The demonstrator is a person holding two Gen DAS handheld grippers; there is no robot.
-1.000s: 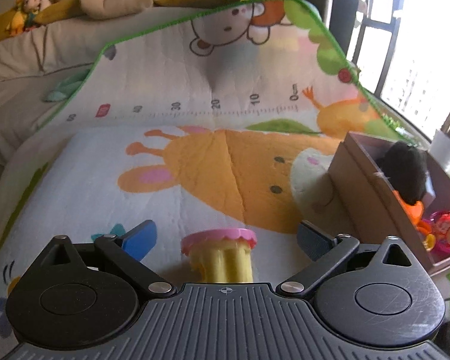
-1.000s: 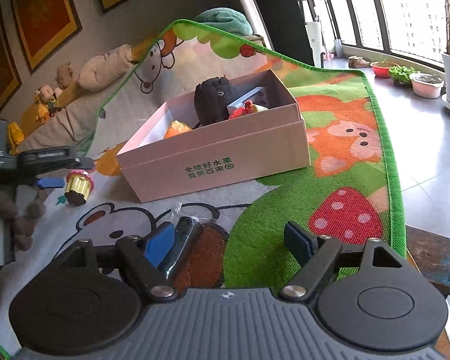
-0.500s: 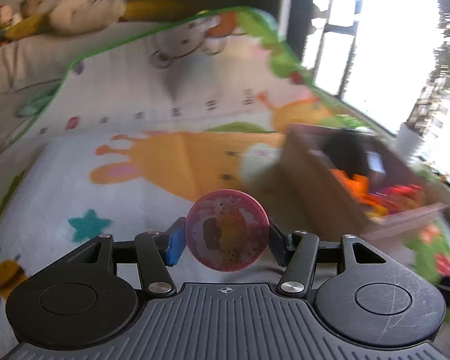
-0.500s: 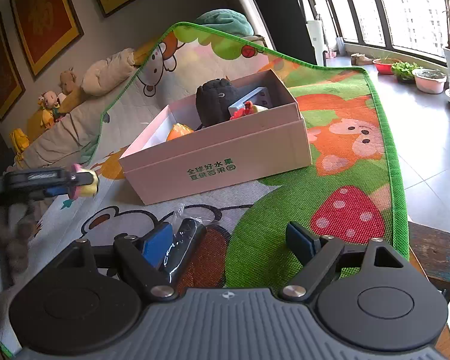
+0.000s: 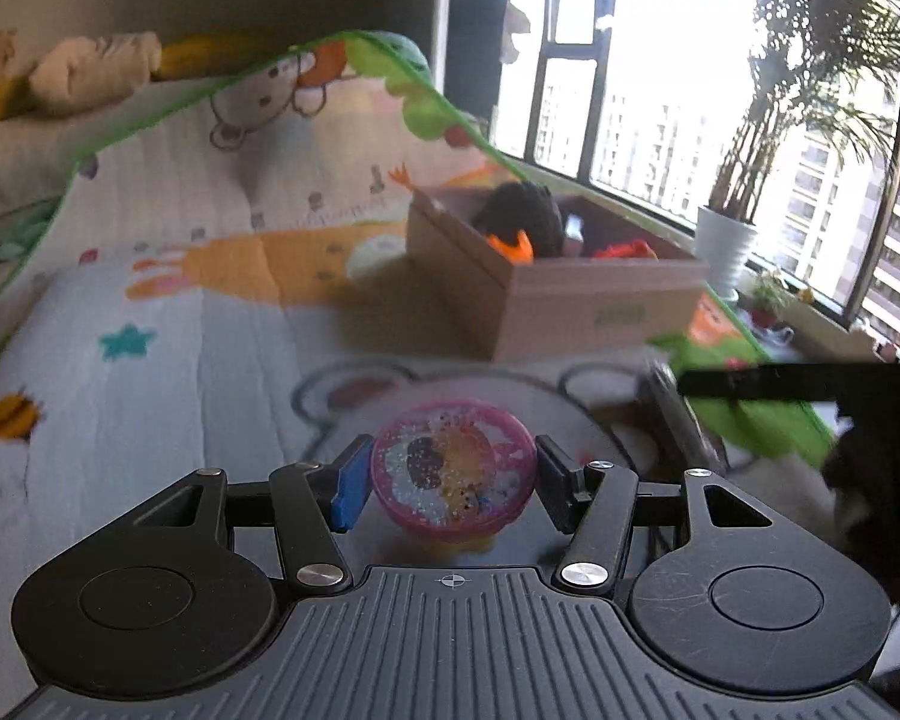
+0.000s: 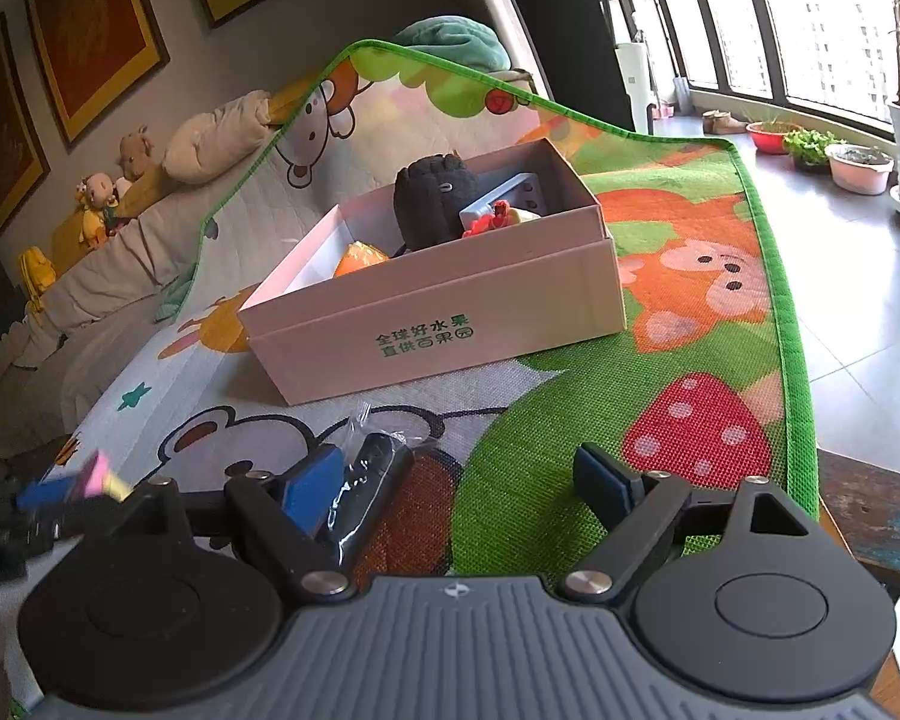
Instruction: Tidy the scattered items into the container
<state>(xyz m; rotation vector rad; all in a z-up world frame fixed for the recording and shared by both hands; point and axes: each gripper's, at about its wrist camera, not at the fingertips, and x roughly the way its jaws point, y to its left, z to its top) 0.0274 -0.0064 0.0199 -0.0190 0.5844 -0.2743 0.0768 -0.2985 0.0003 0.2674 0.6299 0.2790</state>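
Both cameras sit just behind their own gripper and look forward and slightly down over a cartoon play mat (image 5: pixel 168 324). The left wrist view has the pink cardboard box (image 5: pixel 570 294) at middle distance, right of centre, with bright windows in the upper right. The right wrist view sees the same box (image 6: pixel 432 324) nearer, at centre, with framed pictures in the upper left. Both share the box, the mat and its raised far edge. The left gripper (image 6: pixel 60 492) shows at the lower left edge of the right view.
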